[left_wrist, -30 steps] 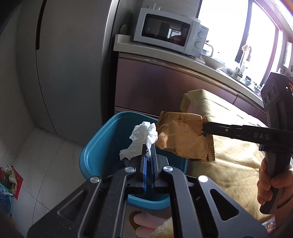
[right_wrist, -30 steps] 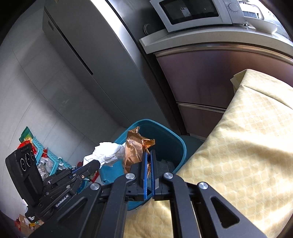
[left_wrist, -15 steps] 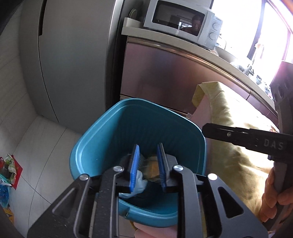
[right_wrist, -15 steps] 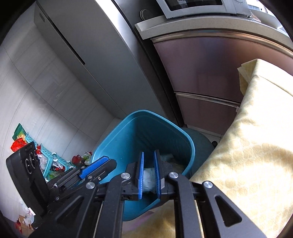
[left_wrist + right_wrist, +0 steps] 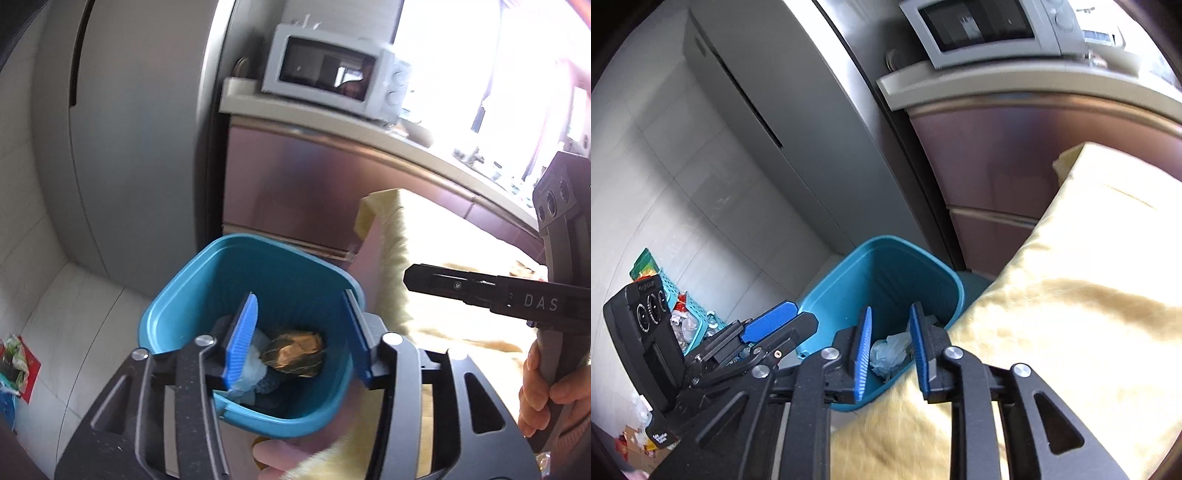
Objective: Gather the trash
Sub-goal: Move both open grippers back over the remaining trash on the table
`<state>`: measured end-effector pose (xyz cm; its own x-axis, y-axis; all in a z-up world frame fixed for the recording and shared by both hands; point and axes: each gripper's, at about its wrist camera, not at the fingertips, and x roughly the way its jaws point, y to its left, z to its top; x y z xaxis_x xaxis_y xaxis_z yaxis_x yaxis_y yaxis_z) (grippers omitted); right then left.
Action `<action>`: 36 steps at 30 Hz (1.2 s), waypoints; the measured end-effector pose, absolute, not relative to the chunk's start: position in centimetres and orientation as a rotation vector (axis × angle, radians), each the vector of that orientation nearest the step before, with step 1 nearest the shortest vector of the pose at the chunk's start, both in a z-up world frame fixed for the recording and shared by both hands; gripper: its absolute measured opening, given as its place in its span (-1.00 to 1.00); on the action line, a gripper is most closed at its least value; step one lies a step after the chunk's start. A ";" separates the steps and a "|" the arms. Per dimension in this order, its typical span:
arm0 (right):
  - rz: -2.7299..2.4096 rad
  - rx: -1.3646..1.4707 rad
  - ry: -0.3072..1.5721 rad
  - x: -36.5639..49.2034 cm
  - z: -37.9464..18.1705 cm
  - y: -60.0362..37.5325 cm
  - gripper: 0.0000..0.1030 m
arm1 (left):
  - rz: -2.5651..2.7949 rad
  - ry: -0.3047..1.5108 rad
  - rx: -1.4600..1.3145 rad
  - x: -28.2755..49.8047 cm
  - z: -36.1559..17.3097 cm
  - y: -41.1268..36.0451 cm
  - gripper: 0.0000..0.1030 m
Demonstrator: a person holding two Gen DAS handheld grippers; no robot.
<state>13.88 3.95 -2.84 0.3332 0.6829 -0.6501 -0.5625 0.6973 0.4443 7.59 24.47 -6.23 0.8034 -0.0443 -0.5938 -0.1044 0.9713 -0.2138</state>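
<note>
We have both grippers over the blue bin [image 5: 173, 314], which stands on the floor beside the desk with its yellow cloth [image 5: 1071, 332]. The left gripper [image 5: 301, 332] has just been opening its fingers [image 5: 240, 339], and they stand spread wide with nothing between them; through the gap we see down into the bin. The right gripper [image 5: 889, 350] has also just been opening, its fingers parted a little and bare (its fingers show end-on at 3 o'clock in the left view).

The trash lies on the bin floor: a brown foil wrapper [image 5: 293, 349] toward 3 o'clock and a white tissue [image 5: 255, 363] touching it at 9 o'clock. In the right view only the tissue [image 5: 890, 350] shows, crumpled and pale.

We judge both pieces very light and soft. The wrapper is thin, creased foil, slick on its faces and springy, so a sealed, crimped edge would be the place to pinch it. The tissue is loose wadded paper that squashes to nothing; any raised fold would serve, though it tears easily.

The bin is smooth moulded plastic, roughly square with rounded corners and a rolled rim, its inner walls ribbed. The cloth looks quilted in a diamond pattern. At 12 o'clock a microwave [image 5: 332, 74] sits on a counter above glossy cabinet fronts.
</note>
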 end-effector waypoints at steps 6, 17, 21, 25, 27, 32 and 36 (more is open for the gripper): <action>0.793 0.169 0.837 12.3 -0.3 -0.7 -0.42 | -0.075 0.594 -0.224 6.3 -4.2 20.7 0.24; 0.605 0.224 0.716 9.1 2.1 -12.0 -0.38 | -0.320 0.596 -0.154 6.6 -2.8 10.4 0.25; 0.512 0.254 0.700 8.0 1.7 -16.3 -0.36 | -0.392 0.611 -0.119 6.9 -2.9 6.4 0.25; 0.431 0.275 0.704 7.6 0.9 -20.1 -0.35 | -0.455 0.637 -0.093 7.1 -3.2 2.8 0.25; 0.392 0.286 0.705 7.4 0.5 -21.9 -0.35 | -0.482 0.650 -0.084 7.6 -3.4 1.3 0.25; 0.306 0.314 0.699 6.5 -0.6 -26.0 -0.35 | -0.540 0.678 -0.047 8.9 -4.0 -2.3 0.25; 0.226 0.352 0.688 6.0 -1.2 -29.3 -0.31 | -0.582 0.692 -0.010 9.2 -4.1 -5.1 0.25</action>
